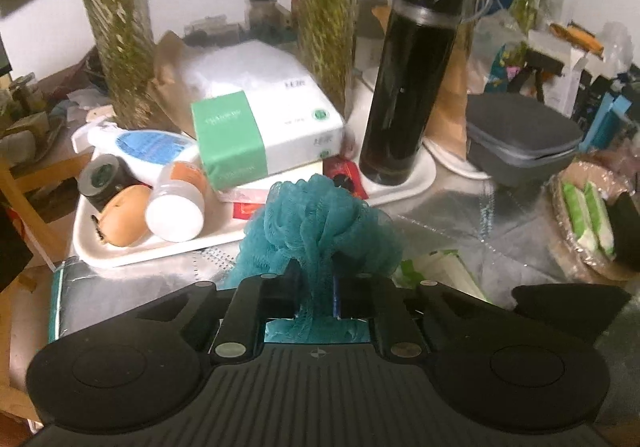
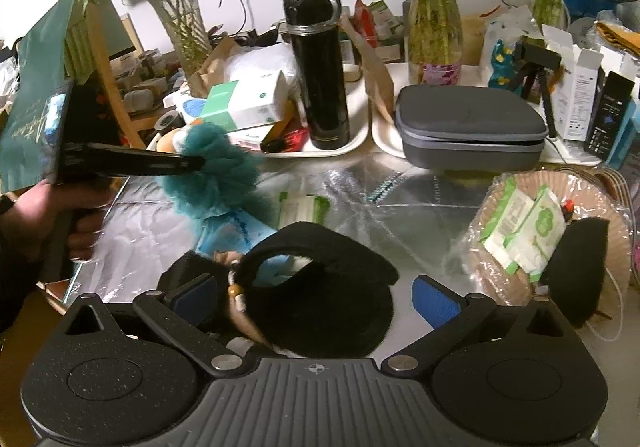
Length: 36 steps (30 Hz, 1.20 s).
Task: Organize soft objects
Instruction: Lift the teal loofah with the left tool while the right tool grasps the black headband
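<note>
A teal mesh bath puff [image 1: 320, 223] bulges out in front of my left gripper [image 1: 316, 277], which is shut on its lower folds. In the right wrist view a hand holds that left gripper [image 2: 200, 165] at the left, with the teal puff [image 2: 220, 171] lifted above the silver table cover. My right gripper [image 2: 312, 285] stands open low over the table, blue pads [image 2: 436, 303] wide apart. A black fuzzy earmuff-like piece [image 2: 320, 287] lies between its fingers, clear of the right pad. Another black fuzzy piece [image 2: 576, 271] rests on a woven basket [image 2: 492, 279] beside green wipe packs [image 2: 520, 227].
A white tray [image 1: 132, 255] holds a tissue pack [image 1: 260, 127], bottles and a jar. A tall black flask [image 1: 404, 87] stands behind the puff, a grey zip case [image 2: 468, 127] to its right. Glass vases with bamboo [image 2: 436, 19] line the back. A small wipe pack [image 2: 304, 207] lies mid-table.
</note>
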Motion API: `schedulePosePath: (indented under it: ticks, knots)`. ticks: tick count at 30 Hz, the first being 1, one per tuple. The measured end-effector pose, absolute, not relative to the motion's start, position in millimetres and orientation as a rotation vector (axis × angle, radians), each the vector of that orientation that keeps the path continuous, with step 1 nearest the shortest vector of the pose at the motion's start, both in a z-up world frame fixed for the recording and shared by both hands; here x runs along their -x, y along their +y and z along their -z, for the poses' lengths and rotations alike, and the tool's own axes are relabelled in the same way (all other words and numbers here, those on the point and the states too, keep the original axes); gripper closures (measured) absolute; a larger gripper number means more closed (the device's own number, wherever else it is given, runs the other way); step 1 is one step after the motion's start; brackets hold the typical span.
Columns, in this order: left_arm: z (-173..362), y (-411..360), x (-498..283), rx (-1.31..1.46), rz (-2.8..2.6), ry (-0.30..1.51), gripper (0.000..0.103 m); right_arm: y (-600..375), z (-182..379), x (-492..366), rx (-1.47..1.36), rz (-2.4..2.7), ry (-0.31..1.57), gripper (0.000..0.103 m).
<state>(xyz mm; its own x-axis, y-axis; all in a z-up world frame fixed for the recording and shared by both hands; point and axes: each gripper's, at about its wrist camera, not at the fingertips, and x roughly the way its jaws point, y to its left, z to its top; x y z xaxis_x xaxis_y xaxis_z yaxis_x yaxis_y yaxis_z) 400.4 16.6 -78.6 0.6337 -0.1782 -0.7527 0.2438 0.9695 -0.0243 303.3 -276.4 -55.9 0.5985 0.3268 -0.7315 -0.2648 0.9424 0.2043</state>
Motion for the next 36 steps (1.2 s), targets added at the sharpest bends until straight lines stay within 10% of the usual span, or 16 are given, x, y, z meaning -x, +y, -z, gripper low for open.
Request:
schedulePosePath:
  ticks: [36]
  knots:
    - [-33,72,-293,0.042,0.135,0.515,0.094,-289,68,-349,-0.003,-0.339,0.854,0.010]
